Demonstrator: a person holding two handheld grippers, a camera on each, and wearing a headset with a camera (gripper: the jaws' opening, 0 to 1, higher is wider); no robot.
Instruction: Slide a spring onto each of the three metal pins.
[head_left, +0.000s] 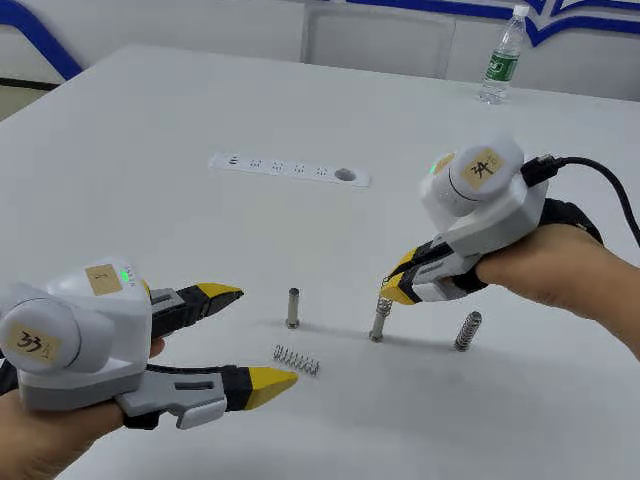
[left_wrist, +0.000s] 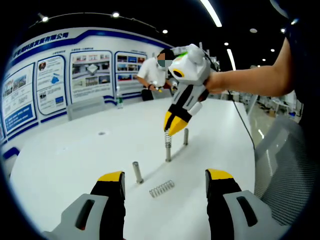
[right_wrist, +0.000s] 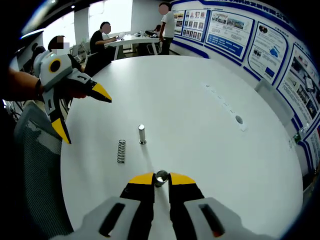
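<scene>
Now our right gripper (head_left: 388, 288) pinches a small coiled steel spring (left_wrist: 168, 139) atop the middle metal pin (head_left: 377, 325). Our left gripper (head_left: 265, 336) gapes wide, a loose spring (head_left: 296, 360) on the white table (head_left: 150, 150) just ahead of its fingertips (head_left: 270, 380).

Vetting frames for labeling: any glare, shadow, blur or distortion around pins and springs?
Head view: soft even light, faint shadows beside the bare pin, loose spring sharp. Left gripper view: fisheye curves the table edge, ceiling lights glare, held spring legible. Right gripper view: top left blown out; middle pin top between the right gripper tips looks soft.
</scene>
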